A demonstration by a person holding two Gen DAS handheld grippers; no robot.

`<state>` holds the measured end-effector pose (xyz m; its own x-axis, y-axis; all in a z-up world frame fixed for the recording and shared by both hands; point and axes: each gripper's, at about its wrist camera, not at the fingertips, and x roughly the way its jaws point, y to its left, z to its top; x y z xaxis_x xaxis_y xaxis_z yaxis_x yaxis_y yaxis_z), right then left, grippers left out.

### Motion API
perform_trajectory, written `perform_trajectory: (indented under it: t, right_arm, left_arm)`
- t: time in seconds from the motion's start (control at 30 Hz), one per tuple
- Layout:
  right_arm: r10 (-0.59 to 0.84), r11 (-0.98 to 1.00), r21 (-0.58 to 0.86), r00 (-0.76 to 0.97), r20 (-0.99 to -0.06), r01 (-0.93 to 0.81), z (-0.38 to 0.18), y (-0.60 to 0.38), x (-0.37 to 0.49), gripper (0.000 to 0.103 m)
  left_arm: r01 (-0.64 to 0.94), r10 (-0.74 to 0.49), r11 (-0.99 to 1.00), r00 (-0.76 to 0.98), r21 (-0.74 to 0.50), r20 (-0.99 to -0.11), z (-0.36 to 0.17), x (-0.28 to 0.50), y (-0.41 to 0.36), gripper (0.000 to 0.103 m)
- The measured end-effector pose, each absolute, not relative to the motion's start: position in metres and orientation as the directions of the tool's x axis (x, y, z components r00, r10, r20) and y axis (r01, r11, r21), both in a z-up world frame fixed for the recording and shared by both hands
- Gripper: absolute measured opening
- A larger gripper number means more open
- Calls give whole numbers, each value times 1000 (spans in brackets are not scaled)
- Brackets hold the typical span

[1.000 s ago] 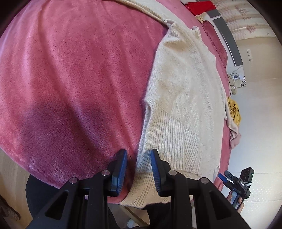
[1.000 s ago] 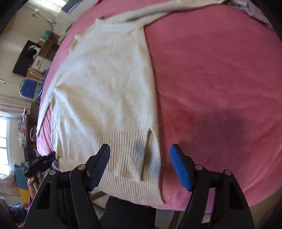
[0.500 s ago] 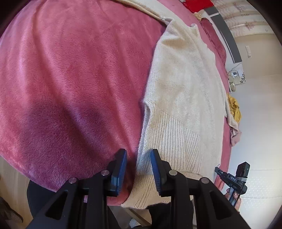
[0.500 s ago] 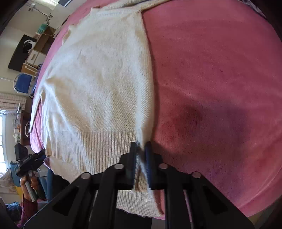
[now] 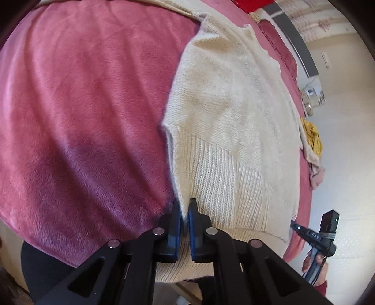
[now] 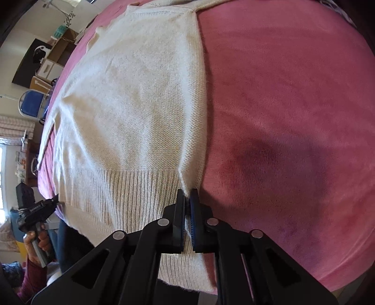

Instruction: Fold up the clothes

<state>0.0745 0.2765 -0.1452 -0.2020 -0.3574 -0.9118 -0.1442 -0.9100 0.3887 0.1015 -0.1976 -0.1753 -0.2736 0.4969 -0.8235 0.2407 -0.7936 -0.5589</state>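
Both grippers have just been closing: the left gripper (image 5: 184, 208) and right gripper (image 6: 187, 194) are now pinching the cream knitted sweater's ribbed hem (image 5: 225, 178) at lower centre, ready for lifting off the pink plush blanket (image 6: 293, 105).

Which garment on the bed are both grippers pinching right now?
The cream knitted sweater spread flat on the pink blanket. The left gripper and right gripper each clamp its ribbed hem at a side slit. The red garment and yellow cloth lie untouched.

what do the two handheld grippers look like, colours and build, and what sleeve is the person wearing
Both the left gripper and right gripper are black plastic linkage frames with triangular cut-outs, silver round pivot pins and blue ribbed pads on the fingers. The sleeve by the handle looks dark red or maroon.
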Motion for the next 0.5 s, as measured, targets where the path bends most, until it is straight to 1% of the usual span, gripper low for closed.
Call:
perform_trajectory:
  t: [0.07, 0.23, 0.3, 0.4, 0.43, 0.5]
  right_arm:
    - [-347, -914, 382, -229, -909, -132, -137, 274, 76, 2]
    - [-409, -885, 456, -311, -858, -92, -97, 278, 97, 2]
    - [-431, -871, 483, -330, -840, -91, -87, 281, 104, 2]
    - [-380, -885, 439, -300, -875, -158, -106, 292, 107, 2]
    - [-349, -894, 407, -280, -895, -187, -117, 296, 107, 2]
    - [-324, -891, 384, -255, -911, -240, -137, 303, 104, 4]
  left_arm:
    - [226, 476, -804, -309, -550, -823, -163, 109, -200, 3]
    - [184, 536, -746, -404, -639, -742, -115, 138, -224, 3]
    - [187, 537, -752, -384, -632, -752, -117, 143, -230, 3]
    - [208, 533, -759, -346, -617, -772, -125, 148, -240, 3]
    - [260, 521, -757, -314, -599, -794, -140, 144, -244, 4]
    - [329, 545, -744, -204, -582, -813, -175, 138, -247, 5]
